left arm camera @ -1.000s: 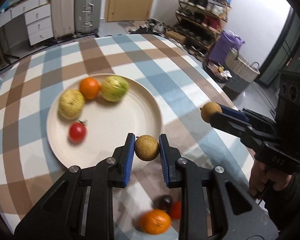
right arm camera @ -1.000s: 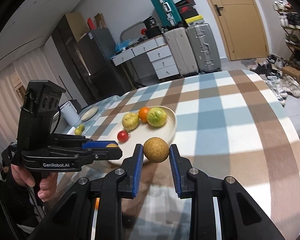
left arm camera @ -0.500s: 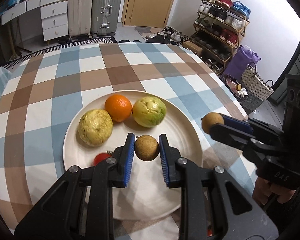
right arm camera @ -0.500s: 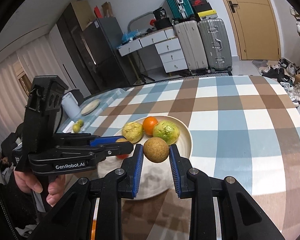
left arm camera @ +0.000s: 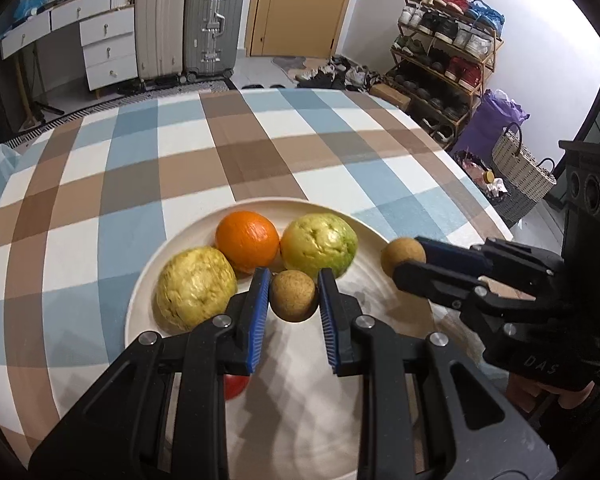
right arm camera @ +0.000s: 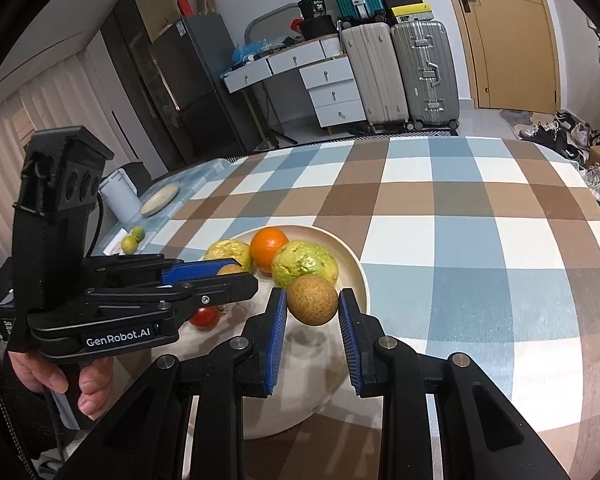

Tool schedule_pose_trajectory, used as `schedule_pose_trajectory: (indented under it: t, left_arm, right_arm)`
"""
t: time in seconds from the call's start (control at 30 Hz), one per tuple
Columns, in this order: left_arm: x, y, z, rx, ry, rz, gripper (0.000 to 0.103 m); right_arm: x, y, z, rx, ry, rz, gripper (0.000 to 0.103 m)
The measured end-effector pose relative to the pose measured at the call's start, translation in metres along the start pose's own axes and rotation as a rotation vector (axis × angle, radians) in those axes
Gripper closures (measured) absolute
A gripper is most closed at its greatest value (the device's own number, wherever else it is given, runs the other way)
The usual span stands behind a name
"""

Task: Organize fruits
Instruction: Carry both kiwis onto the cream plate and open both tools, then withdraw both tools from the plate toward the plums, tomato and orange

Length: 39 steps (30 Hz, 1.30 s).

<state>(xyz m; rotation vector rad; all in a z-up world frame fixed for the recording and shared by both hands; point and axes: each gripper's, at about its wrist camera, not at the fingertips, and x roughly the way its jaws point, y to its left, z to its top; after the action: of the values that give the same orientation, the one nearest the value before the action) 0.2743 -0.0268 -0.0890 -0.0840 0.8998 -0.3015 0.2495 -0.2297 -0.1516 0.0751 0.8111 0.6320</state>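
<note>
Both of our grippers had travelled in over the plate since a second before, when they hung short of its near rim, and the fruit had filled more of each view. We worked over a round table (left arm camera: 260, 148) with a blue, brown and white checked cloth, and on it sat the cream plate (left arm camera: 140, 308). Our left gripper (left arm camera: 293, 292) was clenched on a small brown fruit (left arm camera: 293, 296), held above the plate's middle just in front of the two guavas. Our right gripper (right arm camera: 312, 304) was likewise clamped on a second brown fruit (right arm camera: 312, 300) over the plate's right side. On the plate lay a yellow guava (left arm camera: 196, 288), a greener guava (left arm camera: 319, 245) and an orange (left arm camera: 247, 240) between and behind them, each touching its neighbour. A red tomato (right arm camera: 204, 316) lay nearer us, partly hidden by the left gripper.
</note>
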Motion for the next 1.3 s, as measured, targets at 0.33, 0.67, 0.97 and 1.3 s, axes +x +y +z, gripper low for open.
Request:
schedule_pose_trajectory:
  t: [0.33, 0.67, 0.97, 1.3]
  left_arm:
    - [0.01, 0.007, 0.0, -0.011, 0.001, 0.003, 0.081]
    - [-0.012, 0.009, -0.003, -0.023, -0.039, 0.019, 0.066]
    - [-0.063, -0.006, -0.015, -0.008, -0.116, 0.055, 0.042]
    - [-0.122, -0.028, -0.039, 0.001, -0.197, 0.126, 0.02]
  right_arm:
    - [0.011, -0.002, 0.0, -0.009, 0.012, -0.048, 0.076]
    - [0.0, -0.001, 0.0, 0.019, -0.028, -0.042, 0.064]
    - [-0.047, 0.007, -0.012, 0.035, -0.099, -0.053, 0.051]
    - [-0.108, 0.028, -0.036, 0.025, -0.196, -0.056, 0.021]
